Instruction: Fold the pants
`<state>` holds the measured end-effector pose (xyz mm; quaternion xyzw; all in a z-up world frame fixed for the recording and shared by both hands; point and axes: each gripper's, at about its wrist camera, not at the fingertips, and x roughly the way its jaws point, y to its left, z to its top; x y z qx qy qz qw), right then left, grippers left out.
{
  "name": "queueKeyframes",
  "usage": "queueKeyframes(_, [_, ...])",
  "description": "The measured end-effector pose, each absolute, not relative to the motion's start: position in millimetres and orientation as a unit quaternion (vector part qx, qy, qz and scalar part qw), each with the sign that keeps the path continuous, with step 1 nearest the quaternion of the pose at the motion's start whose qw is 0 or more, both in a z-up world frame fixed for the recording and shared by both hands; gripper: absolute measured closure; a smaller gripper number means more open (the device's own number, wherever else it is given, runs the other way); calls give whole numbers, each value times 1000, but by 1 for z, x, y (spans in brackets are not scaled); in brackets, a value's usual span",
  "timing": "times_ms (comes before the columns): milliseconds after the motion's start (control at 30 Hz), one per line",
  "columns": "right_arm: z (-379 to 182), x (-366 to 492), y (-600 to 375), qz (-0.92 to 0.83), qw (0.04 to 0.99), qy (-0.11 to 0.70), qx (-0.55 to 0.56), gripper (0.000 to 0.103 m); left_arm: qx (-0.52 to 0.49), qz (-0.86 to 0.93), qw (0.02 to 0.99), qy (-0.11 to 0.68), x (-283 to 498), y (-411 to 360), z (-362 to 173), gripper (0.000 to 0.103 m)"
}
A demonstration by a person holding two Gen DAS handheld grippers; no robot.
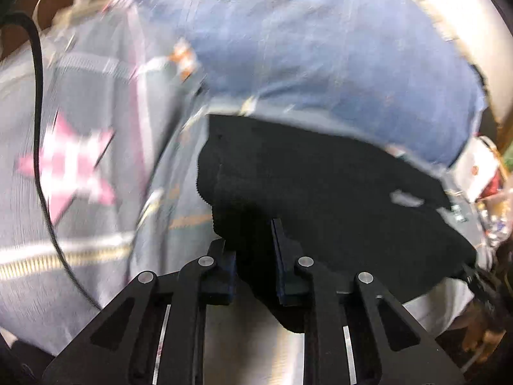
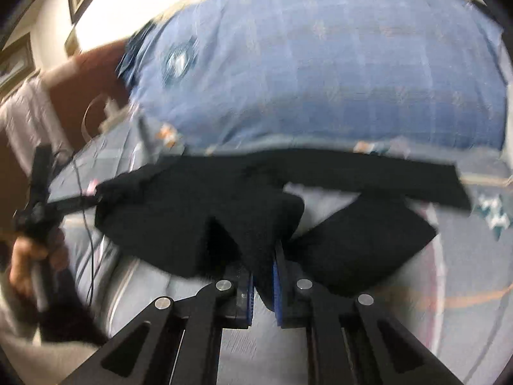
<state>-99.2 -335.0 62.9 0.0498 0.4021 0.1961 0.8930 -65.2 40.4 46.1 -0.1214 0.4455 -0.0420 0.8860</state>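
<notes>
The black pants (image 1: 320, 199) are held up over a bed. My left gripper (image 1: 253, 240) is shut on one edge of the black fabric, which bunches between its fingers. In the right wrist view the pants (image 2: 198, 211) stretch sideways, with a long leg (image 2: 400, 179) reaching right and a folded flap (image 2: 368, 240) hanging lower. My right gripper (image 2: 263, 269) is shut on a pinch of the pants. The left gripper (image 2: 73, 203) shows at far left of the right wrist view, held by a hand (image 2: 25, 260). Both views are motion-blurred.
A blue patterned bedspread (image 2: 320, 64) covers the bed behind the pants. A grey quilt with a pink star (image 1: 67, 166) lies at left. A black cable (image 1: 40, 128) runs down the left. Clutter (image 1: 487, 173) sits at the far right edge.
</notes>
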Motion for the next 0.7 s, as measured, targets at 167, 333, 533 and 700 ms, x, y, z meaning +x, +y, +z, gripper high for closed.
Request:
queueKeyframes(167, [40, -111, -367, 160, 873, 447, 114, 86, -98, -30, 883, 459, -75, 34, 20, 86])
queueKeyframes(333, [68, -117, -419, 84, 902, 395, 155, 43, -100, -29, 881, 461, -69, 31, 16, 86])
queueKeyframes(533, [66, -73, -443, 32, 904, 401, 144, 43, -102, -25, 880, 464, -68, 30, 15, 86])
queueKeyframes(700, [36, -37, -453, 2, 892, 439, 112, 52, -98, -17, 879, 467, -65, 26, 13, 86])
